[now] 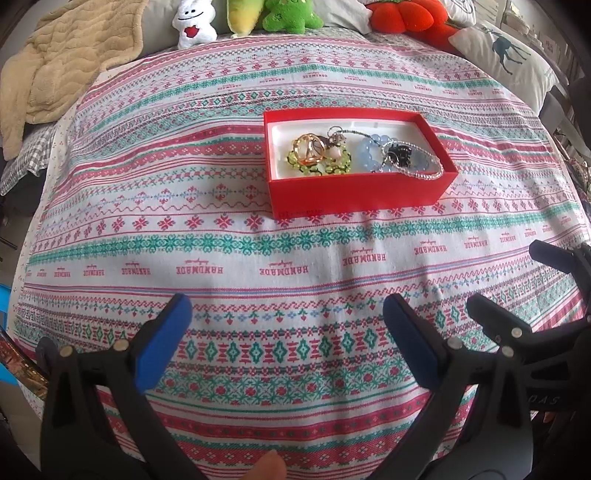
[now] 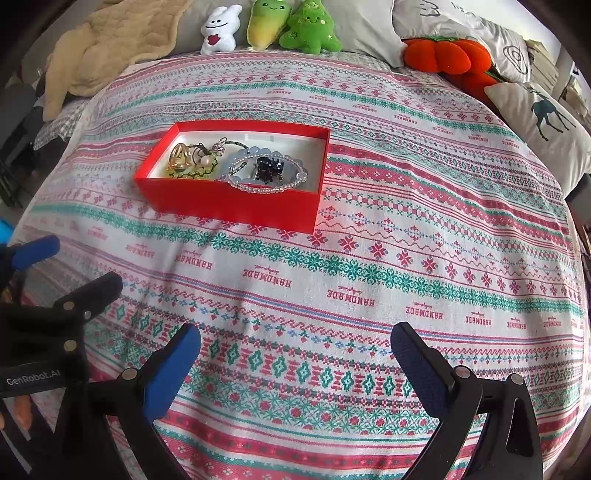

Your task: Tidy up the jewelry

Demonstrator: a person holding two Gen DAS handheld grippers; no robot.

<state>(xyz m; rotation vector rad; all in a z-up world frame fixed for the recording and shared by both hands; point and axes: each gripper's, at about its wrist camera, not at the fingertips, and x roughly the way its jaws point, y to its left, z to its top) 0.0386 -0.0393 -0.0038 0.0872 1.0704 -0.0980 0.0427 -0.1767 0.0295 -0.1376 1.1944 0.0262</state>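
Red card forms the walls of the box (image 1: 360,192), which sits on the patterned cloth (image 1: 229,258) well ahead of both our tools, and its white lining holds all the jewelry we can see. At the box's left end, gold rings (image 1: 309,148) lie on a green bead bracelet (image 1: 320,162); toward the right, a pale blue bead bracelet (image 1: 369,153) and a clear bead strand (image 1: 424,173) ring a small black piece (image 1: 399,154) whose shape we cannot make out. A thin dark cord with a charm near the rings is too tangled for us to follow. Our left gripper (image 1: 286,314) stands with its blue pads wide apart and nothing between them, hovering over the cloth; our right gripper (image 2: 295,341) is likewise spread and empty. Each camera catches only part of the other tool at its edge. Plush toys (image 2: 271,26), a beige blanket (image 2: 122,48) and pillows (image 2: 543,122) line the far side, partly cut off by the frame.
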